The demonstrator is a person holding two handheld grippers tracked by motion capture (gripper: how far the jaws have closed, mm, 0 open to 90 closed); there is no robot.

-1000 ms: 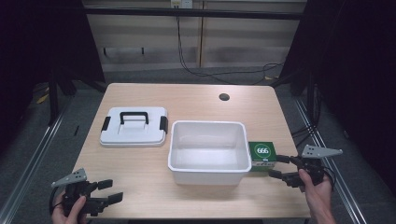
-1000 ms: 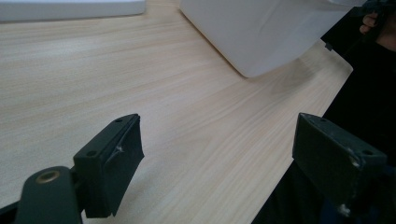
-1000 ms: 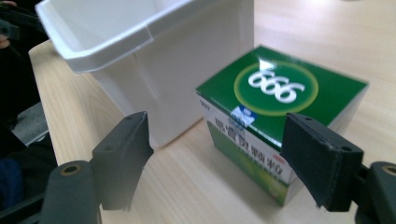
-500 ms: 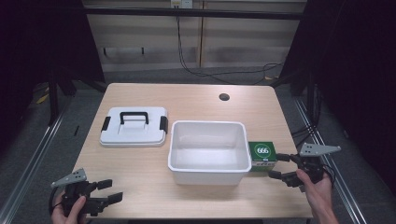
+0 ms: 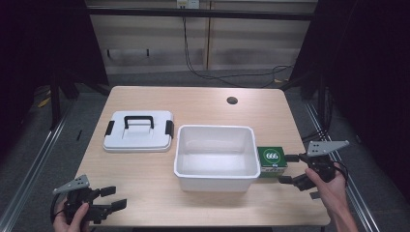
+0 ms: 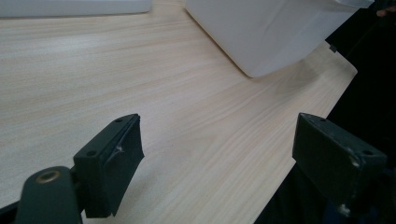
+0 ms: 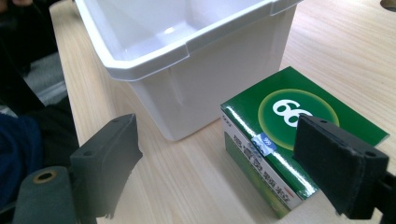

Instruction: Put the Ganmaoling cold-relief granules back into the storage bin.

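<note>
A light wooden rectangular table [image 5: 203, 104] carries everything. Near its middle stands an open white plastic rectangular tub [image 5: 215, 157], empty inside. To the left of the tub, a little farther back and apart from it, lies a flat white plastic lid with a black handle and black side clips [image 5: 139, 131].

Just beside the tub's right wall rests a small green cardboard box with a white "666" in a round mark [image 5: 271, 162], flat on the table near the right edge; whether it touches the wall I cannot tell. In the right gripper view the same box [image 7: 299, 135] sits on the wood in front of the jaws, partly between them.

The right gripper [image 5: 289, 169], held by a hand at the near right, points left at the box; its jaws have just been opening and stand apart, the pads off the box. The left gripper [image 5: 112, 198], held at the near left corner, hangs over bare wood with jaws spread wide and nothing between them
</note>
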